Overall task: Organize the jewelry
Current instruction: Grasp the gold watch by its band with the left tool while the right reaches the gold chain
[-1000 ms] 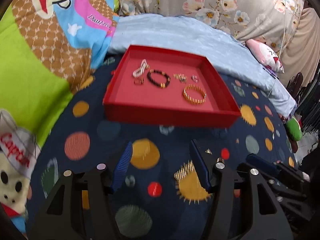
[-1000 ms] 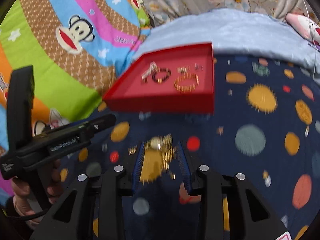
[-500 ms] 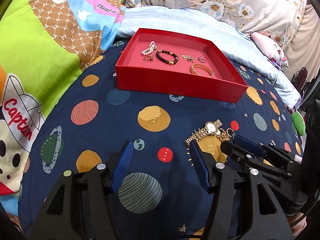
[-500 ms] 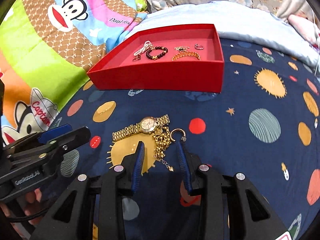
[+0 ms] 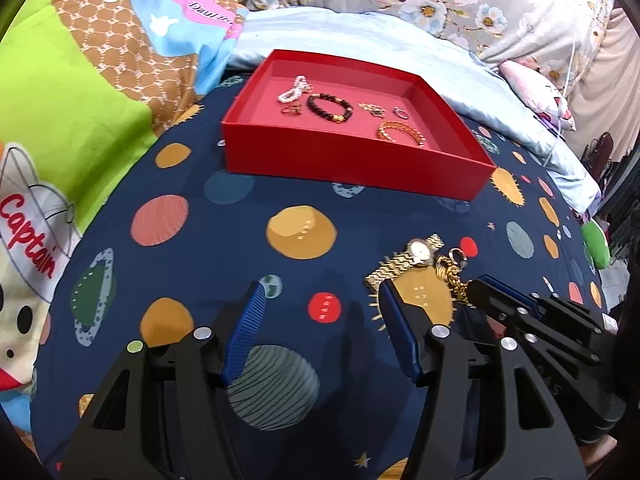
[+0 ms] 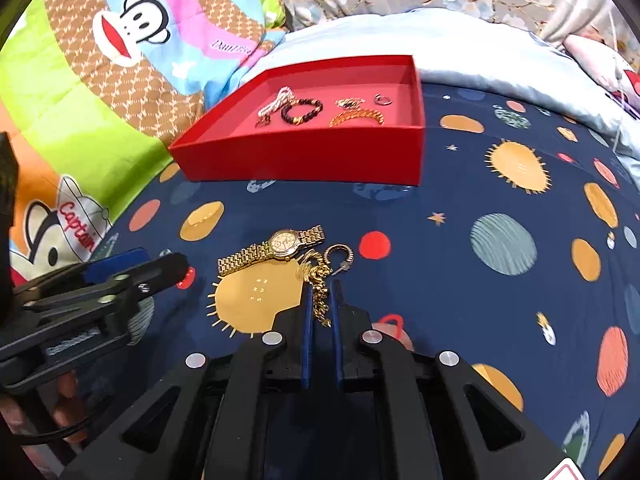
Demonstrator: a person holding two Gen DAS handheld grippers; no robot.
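A red tray (image 5: 340, 164) (image 6: 300, 160) sits on the navy planet-print cover. It holds a pearl bracelet (image 5: 294, 88), a dark bead bracelet (image 5: 330, 106), a gold bangle (image 5: 400, 132) and small rings. In front of it lie a gold watch (image 6: 284, 242) (image 5: 418, 250), a small hoop (image 6: 340, 254) and a gold chain (image 6: 320, 300). My right gripper (image 6: 321, 286) (image 5: 480, 286) is closing, its blue pads pinching the chain's near end. My left gripper (image 5: 320, 292) (image 6: 160, 260) hangs open to the left of the watch with nothing between its pads.
A cartoon-monkey quilt (image 5: 80, 100) rises on the left. Behind the tray are a pale blue blanket (image 5: 360, 36) and floral bedding (image 5: 480, 0). A person's hand (image 6: 60, 400) holds the left gripper at the lower left of the right wrist view.
The right gripper's jaws have narrowed from well apart to close around the gold chain. Both views have pulled back from the tray and sunk toward the cover. The left gripper stays open.
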